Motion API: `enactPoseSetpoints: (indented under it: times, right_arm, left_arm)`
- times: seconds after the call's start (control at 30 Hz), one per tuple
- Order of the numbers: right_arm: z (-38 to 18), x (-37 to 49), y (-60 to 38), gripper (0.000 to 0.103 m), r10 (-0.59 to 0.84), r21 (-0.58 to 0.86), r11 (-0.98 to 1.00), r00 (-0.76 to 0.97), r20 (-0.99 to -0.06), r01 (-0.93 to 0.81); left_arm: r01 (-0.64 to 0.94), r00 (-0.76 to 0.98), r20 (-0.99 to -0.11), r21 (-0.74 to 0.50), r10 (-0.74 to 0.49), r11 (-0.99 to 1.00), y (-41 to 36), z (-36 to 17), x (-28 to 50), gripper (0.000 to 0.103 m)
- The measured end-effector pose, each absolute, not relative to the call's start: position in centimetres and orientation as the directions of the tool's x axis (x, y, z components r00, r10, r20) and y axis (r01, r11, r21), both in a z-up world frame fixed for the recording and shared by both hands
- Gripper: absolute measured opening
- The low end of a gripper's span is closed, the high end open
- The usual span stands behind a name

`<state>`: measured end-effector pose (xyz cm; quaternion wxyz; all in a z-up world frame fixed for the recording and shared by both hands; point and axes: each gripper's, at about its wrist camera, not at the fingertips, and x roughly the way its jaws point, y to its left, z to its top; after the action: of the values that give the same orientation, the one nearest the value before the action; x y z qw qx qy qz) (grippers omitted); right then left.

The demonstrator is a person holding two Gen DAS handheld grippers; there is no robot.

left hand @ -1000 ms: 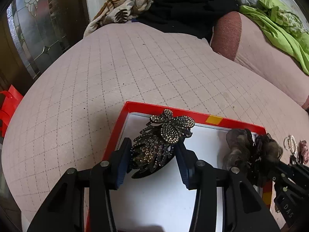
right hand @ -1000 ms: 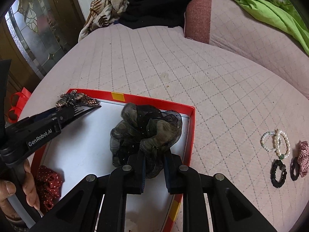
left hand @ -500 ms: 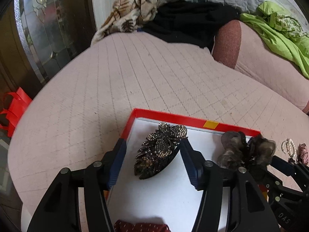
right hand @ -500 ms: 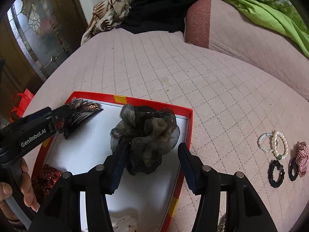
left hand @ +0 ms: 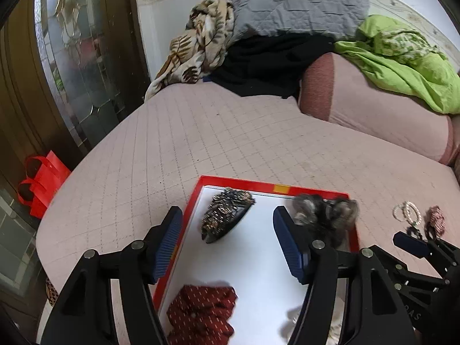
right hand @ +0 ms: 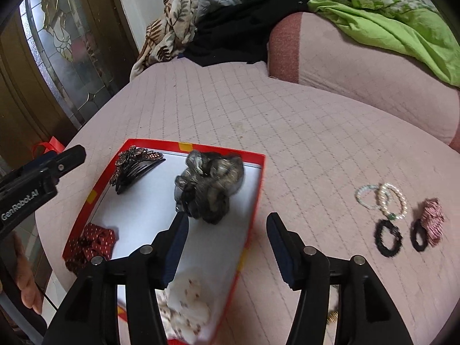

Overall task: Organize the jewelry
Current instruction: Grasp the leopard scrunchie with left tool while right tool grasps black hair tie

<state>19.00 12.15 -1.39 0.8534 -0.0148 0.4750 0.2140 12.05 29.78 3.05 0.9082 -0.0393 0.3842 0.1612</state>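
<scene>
Your left gripper [left hand: 227, 241] is spread wide and empty over the red-rimmed tray [left hand: 195, 198]; your right gripper [right hand: 227, 247] is also wide apart and empty, over the tray's right edge [right hand: 257, 184]. Nearest in the tray: one dark red dotted scrunchie [right hand: 90, 243] at the near left, one cream printed scrunchie [right hand: 184, 313] near the front. Further back, one grey-black organza scrunchie [right hand: 208, 188] toward the right side and one rhinestone hair comb [right hand: 133, 165] at the far left corner. Four pieces in the tray. Out on the pink quilted bed cover [right hand: 302, 132], well apart to the right: two black hair ties [right hand: 388, 237], one pink scrunchie [right hand: 432, 220], one pearl bracelet [right hand: 392, 199], one pale bead bracelet [right hand: 366, 197] overlapping it. Five loose. Likely handling: scrunchies are soft and light, pinch any fold of the bulk. The comb looks stiff, with thin teeth and stones that could snap or shed, so take it across the decorated spine. Bracelets are probably slippery and roll; pinch one strand at the rim, not both. Hair ties lie flat, so you need to dig into the cover to catch them.
</scene>
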Motion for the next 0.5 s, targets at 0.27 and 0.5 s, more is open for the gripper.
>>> enactPoseSetpoints:
  times: [0.27,0.5]
  right_arm:
    - [-0.7,16.2,6.9,0.063,0.32,0.169,0.928,0.481,-0.816,-0.331]
    - [-1.2,13.3,-0.1,0.064,0.265,0.148,0.954,0.501,-0.824,-0.261]
  left_arm:
    - [-0.254,0.685,-0.692,0.068,0.229,0.965,24.9,5.0,9.8,0.069]
    - [-0.181,0.696,-0.698,0.058,0.169,0.982,20.4,5.6,8.7,0.069]
